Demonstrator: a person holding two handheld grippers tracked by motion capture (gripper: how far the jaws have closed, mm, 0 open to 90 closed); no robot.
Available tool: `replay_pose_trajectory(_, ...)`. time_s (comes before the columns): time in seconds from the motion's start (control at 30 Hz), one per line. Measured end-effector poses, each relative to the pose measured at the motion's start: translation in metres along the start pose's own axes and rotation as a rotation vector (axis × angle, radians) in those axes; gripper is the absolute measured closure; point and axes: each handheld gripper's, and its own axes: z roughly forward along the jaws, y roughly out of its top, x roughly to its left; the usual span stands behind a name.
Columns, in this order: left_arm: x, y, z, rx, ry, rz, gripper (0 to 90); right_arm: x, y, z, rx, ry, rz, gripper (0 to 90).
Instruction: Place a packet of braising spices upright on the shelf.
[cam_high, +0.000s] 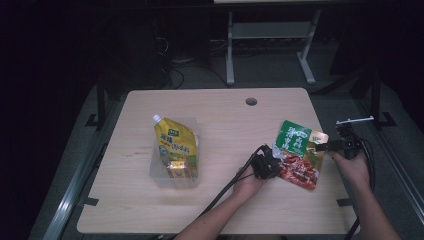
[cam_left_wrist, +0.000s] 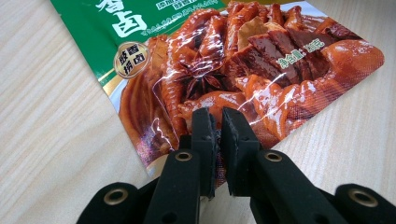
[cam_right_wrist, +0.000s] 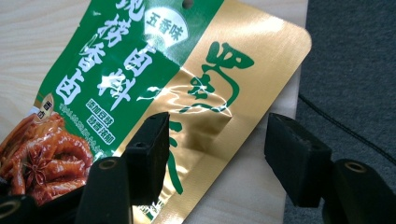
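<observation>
Two packages on your pale wooden table (cam_high: 150, 210): one yellow spouted refill pouch (cam_high: 176, 150) lying in a clear plastic tray (cam_high: 156, 172) at the left, and one green-and-gold glossy food packet (cam_high: 299, 152) printed with braised meat, flat near the right edge. Your left gripper (cam_left_wrist: 218, 122) has its jaws pinched to a narrow slit on the packet's lower edge, over the meat picture. Your right gripper (cam_right_wrist: 215, 140) stands wide, one jaw over the gold corner, the other past the table's edge, gripping nothing. That gold corner sits just beside the table's right edge, dark floor (cam_right_wrist: 355, 70) beyond. Between tray and packet lies open bare wood.
</observation>
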Motion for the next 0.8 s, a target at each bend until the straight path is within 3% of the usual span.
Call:
replay_pose_trajectory(0.23, -0.0009, -0.0001, 0.0003, -0.001, 0.008, 0.003, 83.3, -0.0010, -0.0022, 0.0056, 0.012, 0.019, 0.013, 41.2)
replay_pose_trajectory(0.53, -0.0013, 0.0000, 0.0007, 0.001, 0.007, 0.005, 83.3, -0.0054, -0.0046, 0.0044, -0.011, 0.054, 0.032, 44.5)
replay_pose_trajectory(0.7, -0.0016, 0.0003, 0.0008, 0.005, 0.007, 0.013, 83.3, -0.0075, -0.0063, 0.0025, -0.017, 0.095, 0.036, 48.7)
replay_pose_trajectory(0.8, -0.0017, 0.0006, 0.0009, 0.006, 0.007, 0.015, 83.3, -0.0084, -0.0071, 0.0040, -0.017, 0.149, 0.030, 53.1)
